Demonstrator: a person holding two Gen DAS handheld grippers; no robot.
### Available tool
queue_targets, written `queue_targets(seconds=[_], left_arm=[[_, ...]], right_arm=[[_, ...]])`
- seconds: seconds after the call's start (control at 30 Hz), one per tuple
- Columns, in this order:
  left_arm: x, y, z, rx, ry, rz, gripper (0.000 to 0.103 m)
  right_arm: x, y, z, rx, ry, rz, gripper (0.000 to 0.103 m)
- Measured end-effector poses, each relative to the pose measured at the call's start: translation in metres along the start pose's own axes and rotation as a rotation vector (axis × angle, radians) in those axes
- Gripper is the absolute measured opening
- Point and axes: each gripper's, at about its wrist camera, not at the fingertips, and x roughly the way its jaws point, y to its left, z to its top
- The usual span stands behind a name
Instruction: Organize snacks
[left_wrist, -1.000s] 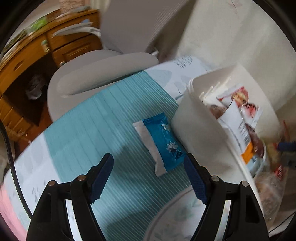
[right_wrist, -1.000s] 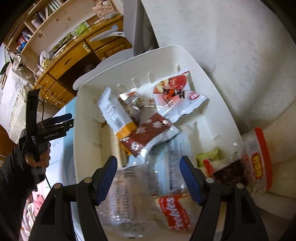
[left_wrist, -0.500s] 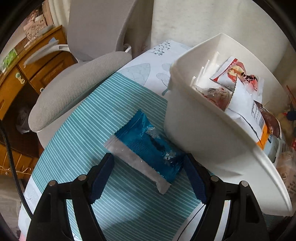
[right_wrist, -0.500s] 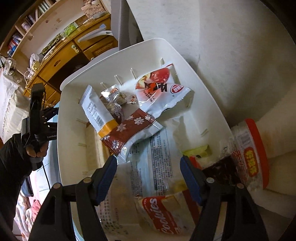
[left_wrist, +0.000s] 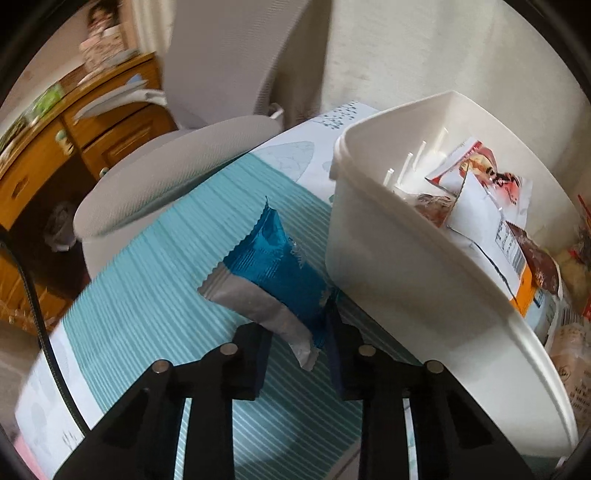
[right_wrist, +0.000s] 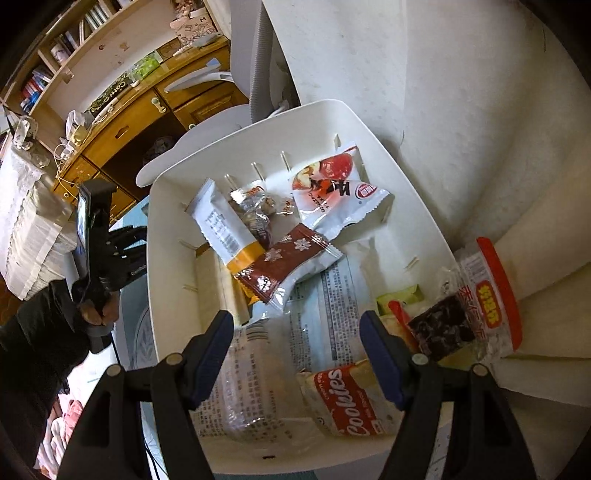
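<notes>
Left gripper (left_wrist: 297, 334) closed on the near corner of a blue snack packet (left_wrist: 275, 258), fingers pinching the blue-and-silver end; packet tilted up off the teal striped mat (left_wrist: 155, 306), far crimped edge raised, just beside the outer wall of the white bin (left_wrist: 388, 266) and apparently clear of it. Bin stands on the mat's right side, a grey chair seat (left_wrist: 166, 181) beyond the mat, wooden drawers (left_wrist: 48, 155) further back. Right gripper (right_wrist: 297, 332) hovers over the near end of the white bin (right_wrist: 417, 206), jaws spread wide, nothing between them. Inside the bin: a white packet with a red apple print (right_wrist: 340, 192) at the far end, a white bar with an orange end (right_wrist: 225, 229) leaning along the left side, a brown snowflake packet (right_wrist: 288, 266) lying across the middle, a clear wrapper of dark pieces (right_wrist: 255, 214) between bar and apple packet, a clear printed bag (right_wrist: 243, 384) and a red "Cookies" pack (right_wrist: 347, 402) nearest the camera. A red-rimmed clear tub (right_wrist: 487, 295) lies outside the bin's right wall. From the right wrist view, a gloved left hand (right_wrist: 94, 299) grips the other tool at the bin's left.
</notes>
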Motion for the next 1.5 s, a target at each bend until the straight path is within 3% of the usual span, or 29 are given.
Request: queue_targets(seconds=[0.33, 0.6, 0.83, 1.03, 1.07, 1.13, 1.2, 1.37, 1.5], left_arm=[[-0.041, -0.002, -0.056, -0.286, 0.048, 0.022, 0.024], [-0.112, -0.019, -0.085, -0.526, -0.041, -0.012, 0.024], [-0.164, -0.069, -0.077, -0.54, -0.131, -0.078, 0.025], [-0.181, -0.121, -0.046, -0.492, -0.17, -0.159, 0.025], [-0.182, -0.13, -0.04, -0.488, -0.163, -0.169, 0.029], [-0.185, -0.143, -0.031, -0.493, -0.154, -0.187, 0.045], [-0.19, -0.155, -0.025, -0.515, -0.149, -0.177, 0.073], [-0.206, -0.175, -0.021, -0.508, -0.128, -0.088, 0.083], [-0.205, -0.177, -0.04, -0.547, -0.03, 0.015, 0.083]], right_arm=[[-0.012, 0.005, -0.007, -0.012, 0.022, 0.016, 0.071], [-0.021, 0.001, -0.023, -0.027, 0.049, 0.03, 0.075], [-0.027, 0.002, -0.039, -0.05, 0.056, 0.107, 0.077], [-0.035, 0.001, -0.052, -0.072, 0.065, 0.127, 0.082], [-0.038, 0.001, -0.054, -0.074, 0.066, 0.131, 0.082], [-0.044, 0.0, -0.057, -0.084, 0.06, 0.136, 0.082], [-0.052, -0.001, -0.06, -0.092, 0.053, 0.139, 0.083], [-0.071, -0.009, -0.069, -0.093, 0.024, 0.113, 0.084], [-0.078, -0.016, -0.08, -0.069, 0.014, 0.098, 0.088]])
